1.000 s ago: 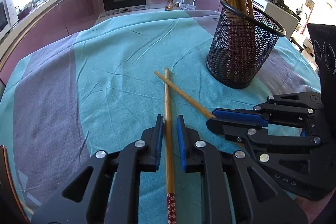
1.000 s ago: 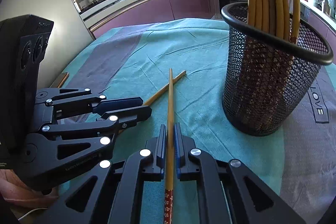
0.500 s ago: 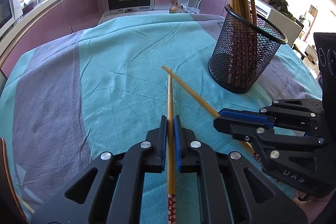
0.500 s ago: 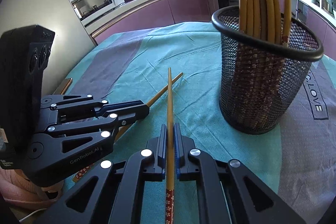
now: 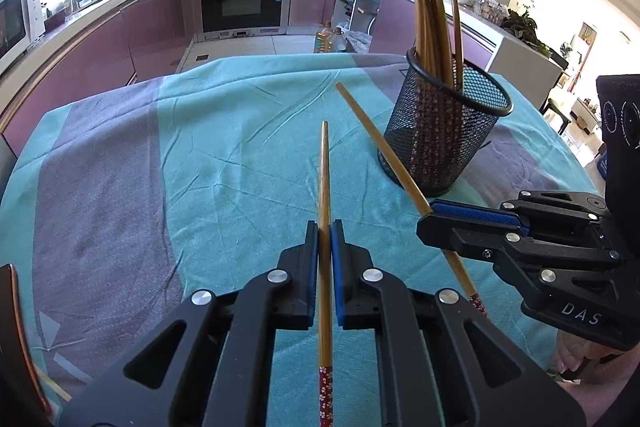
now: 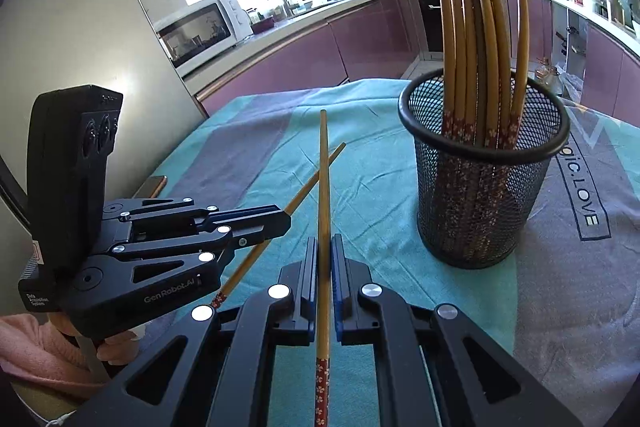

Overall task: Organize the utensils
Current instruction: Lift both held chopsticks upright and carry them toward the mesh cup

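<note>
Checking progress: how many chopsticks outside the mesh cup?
2. One chopstick clamped in the left hand-held gripper, one in the right hand-held gripper. None visible loose on the tablecloth.

Open tablecloth (image 5: 224,163) left, mesh cup (image 5: 444,143) blocking right

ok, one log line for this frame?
left gripper: shut on chopstick | right gripper: shut on second chopstick | mesh holder: upright, chopsticks inside | phase: pre-insert

black hand-held gripper (image 5: 325,227) — blue pads, pink sleeve (image 6: 24,347)
</note>
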The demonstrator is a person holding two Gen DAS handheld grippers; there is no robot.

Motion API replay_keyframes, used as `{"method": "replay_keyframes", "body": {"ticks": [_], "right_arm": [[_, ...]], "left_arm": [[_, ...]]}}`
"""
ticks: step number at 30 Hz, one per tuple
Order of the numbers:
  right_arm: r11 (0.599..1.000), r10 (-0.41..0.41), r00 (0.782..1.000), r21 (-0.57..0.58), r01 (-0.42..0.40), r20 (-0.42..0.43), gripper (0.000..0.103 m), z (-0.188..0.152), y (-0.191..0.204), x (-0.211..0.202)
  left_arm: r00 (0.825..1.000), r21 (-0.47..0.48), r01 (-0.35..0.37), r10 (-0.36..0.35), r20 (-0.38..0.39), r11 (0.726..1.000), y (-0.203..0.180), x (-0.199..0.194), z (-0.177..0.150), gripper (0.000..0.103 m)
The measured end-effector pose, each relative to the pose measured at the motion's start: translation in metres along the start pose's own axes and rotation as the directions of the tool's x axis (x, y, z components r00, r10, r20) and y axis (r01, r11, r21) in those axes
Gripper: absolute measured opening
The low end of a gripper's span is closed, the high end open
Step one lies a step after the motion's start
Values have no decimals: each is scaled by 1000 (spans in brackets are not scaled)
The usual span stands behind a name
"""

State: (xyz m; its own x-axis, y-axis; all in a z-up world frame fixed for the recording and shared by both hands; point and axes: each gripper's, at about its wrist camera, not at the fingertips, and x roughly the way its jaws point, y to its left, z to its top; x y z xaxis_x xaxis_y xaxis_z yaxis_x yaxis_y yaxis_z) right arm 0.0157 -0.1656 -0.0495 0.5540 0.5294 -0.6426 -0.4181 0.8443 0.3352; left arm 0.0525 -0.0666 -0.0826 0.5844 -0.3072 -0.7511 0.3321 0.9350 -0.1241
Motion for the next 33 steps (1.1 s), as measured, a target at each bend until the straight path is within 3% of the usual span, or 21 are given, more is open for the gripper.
{"method": "replay_keyframes", "body": {"ticks": [33], "right_arm": [[999, 12, 990, 34, -17, 143, 6, 8, -13, -56]], "left_arm": [[986, -8, 130, -128, 108, 992, -6, -44, 15, 7]]}}
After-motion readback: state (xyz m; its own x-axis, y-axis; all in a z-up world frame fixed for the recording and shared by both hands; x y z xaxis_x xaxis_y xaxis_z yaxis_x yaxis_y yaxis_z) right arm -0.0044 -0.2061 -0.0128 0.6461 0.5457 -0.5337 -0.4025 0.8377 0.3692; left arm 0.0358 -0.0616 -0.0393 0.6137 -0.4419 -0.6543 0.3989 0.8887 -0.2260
